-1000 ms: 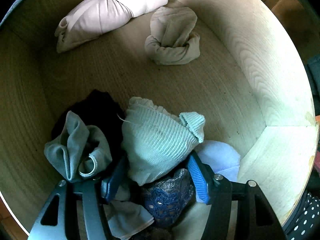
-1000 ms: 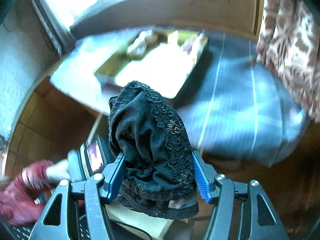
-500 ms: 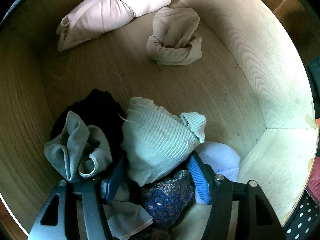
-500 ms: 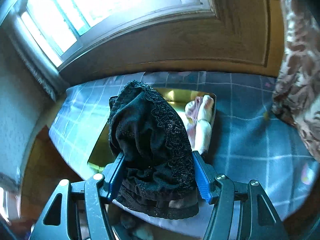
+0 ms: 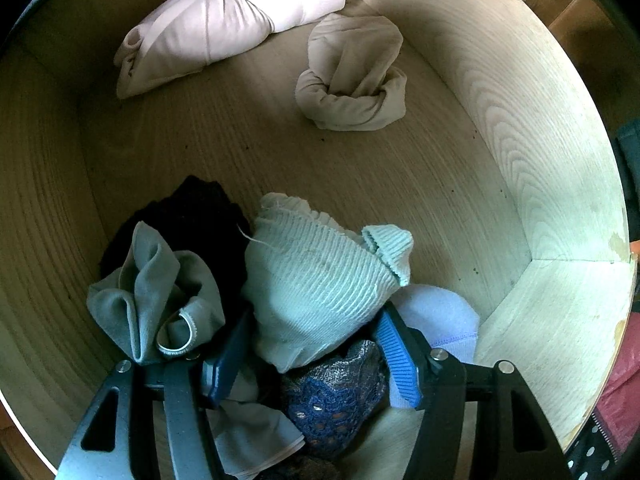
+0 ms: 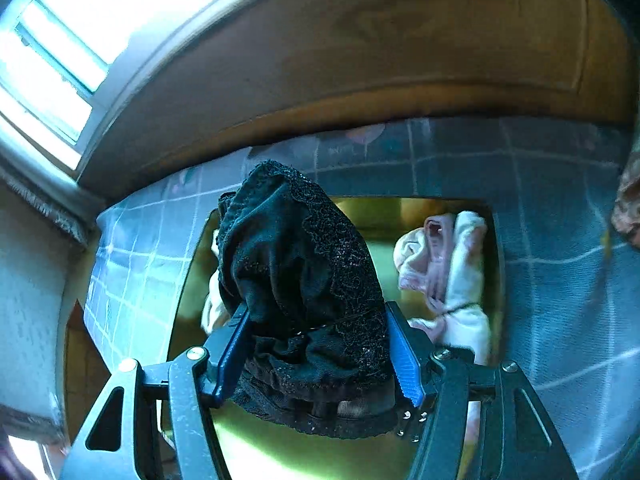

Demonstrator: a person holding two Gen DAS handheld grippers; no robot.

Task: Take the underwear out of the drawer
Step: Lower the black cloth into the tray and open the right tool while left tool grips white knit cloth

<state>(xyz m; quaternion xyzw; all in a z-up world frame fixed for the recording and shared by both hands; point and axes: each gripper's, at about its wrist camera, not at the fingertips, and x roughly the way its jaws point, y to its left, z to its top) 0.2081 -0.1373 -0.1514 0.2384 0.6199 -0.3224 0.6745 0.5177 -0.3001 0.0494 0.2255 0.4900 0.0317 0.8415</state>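
Note:
Inside the wooden drawer (image 5: 520, 120), my left gripper (image 5: 312, 356) is shut on a pale green ribbed underwear (image 5: 316, 280), its blue fingers pressed into both sides. Around it lie a grey piece (image 5: 156, 296), a black one (image 5: 192, 216), a blue lace one (image 5: 336, 396) and a lilac one (image 5: 440, 312). In the right wrist view, my right gripper (image 6: 316, 356) is shut on a black lace underwear (image 6: 304, 272). It hangs over a wooden tray (image 6: 384, 216) holding pink and white garments (image 6: 448, 272).
A pink folded bundle (image 5: 224, 24) and a beige rolled piece (image 5: 352, 80) lie at the drawer's far end, with bare wood between them and the near pile. The tray rests on a blue checked blanket (image 6: 560, 280) below a wooden panel and a window (image 6: 60, 40).
The right gripper swung with the black lace underwear from over the floor to above the tray, which now looks nearer and larger. The left gripper barely moved, still on the green piece.

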